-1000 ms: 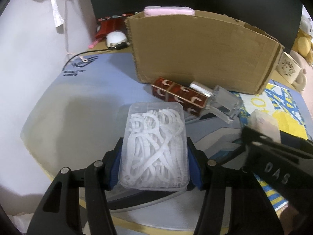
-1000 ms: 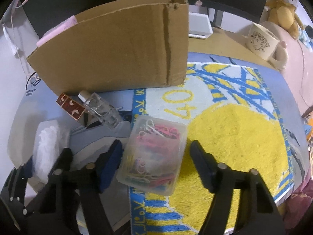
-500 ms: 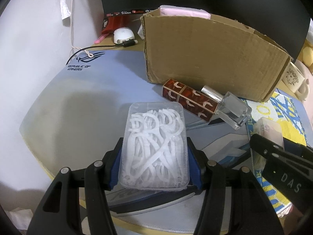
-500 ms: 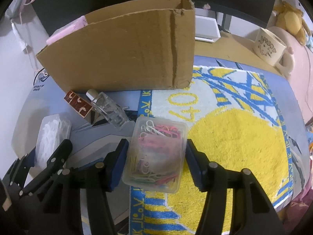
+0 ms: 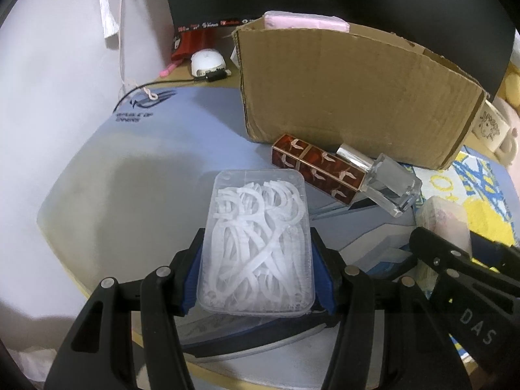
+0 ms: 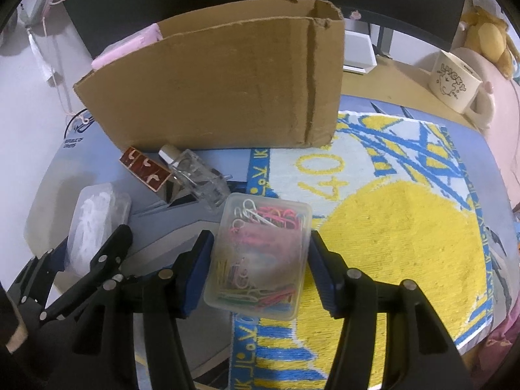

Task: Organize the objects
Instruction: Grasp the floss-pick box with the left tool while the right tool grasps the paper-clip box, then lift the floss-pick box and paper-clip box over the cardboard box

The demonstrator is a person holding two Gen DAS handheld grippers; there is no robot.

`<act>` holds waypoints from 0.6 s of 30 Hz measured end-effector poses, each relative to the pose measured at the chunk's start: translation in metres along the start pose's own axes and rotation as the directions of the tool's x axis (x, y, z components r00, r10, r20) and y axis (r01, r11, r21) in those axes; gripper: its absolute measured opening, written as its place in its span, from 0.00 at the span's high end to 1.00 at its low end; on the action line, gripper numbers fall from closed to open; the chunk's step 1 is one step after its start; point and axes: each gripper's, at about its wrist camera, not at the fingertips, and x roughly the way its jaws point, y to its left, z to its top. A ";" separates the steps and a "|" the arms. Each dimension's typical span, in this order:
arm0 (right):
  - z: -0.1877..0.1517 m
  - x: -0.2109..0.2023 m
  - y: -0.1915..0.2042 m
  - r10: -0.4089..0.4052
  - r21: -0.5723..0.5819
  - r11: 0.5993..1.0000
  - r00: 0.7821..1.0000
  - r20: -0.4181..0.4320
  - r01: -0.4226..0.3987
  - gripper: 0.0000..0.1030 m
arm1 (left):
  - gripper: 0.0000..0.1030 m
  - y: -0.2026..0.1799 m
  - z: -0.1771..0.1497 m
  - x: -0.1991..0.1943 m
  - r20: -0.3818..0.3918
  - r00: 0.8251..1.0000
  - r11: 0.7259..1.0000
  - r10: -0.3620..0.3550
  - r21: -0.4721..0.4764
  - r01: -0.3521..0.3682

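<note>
Left wrist view: my left gripper (image 5: pixel 256 276) is clamping the floss box (image 5: pixel 256 243); my right gripper (image 6: pixel 260 273) is clamping the clip box (image 6: pixel 260 256), both held level.

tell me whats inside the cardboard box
Only a pink thing shows over the rim of the cardboard box. The front wall hides everything else inside.

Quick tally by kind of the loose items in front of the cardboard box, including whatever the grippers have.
Clear plastic cases: 2, the floss pick case and the paper clip case
Glass perfume bottles: 1
Red patterned boxes: 1
Total: 4
</note>
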 end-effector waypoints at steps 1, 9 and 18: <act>0.000 -0.001 0.000 0.000 -0.004 1.000 1.000 0.005 0.000 0.40 | 0.45 -0.002 0.001 0.000 0.005 1.000 1.000 0.008 0.010 -0.008; 0.004 -0.006 -0.016 0.035 0.038 0.999 0.999 0.022 -0.036 0.40 | 0.45 -0.002 0.009 0.000 0.020 1.000 1.000 0.018 -0.005 -0.018; 0.016 -0.029 -0.040 0.116 0.080 0.989 0.990 0.082 -0.122 0.40 | 0.45 0.001 0.019 -0.027 0.117 0.993 1.000 0.021 -0.009 -0.020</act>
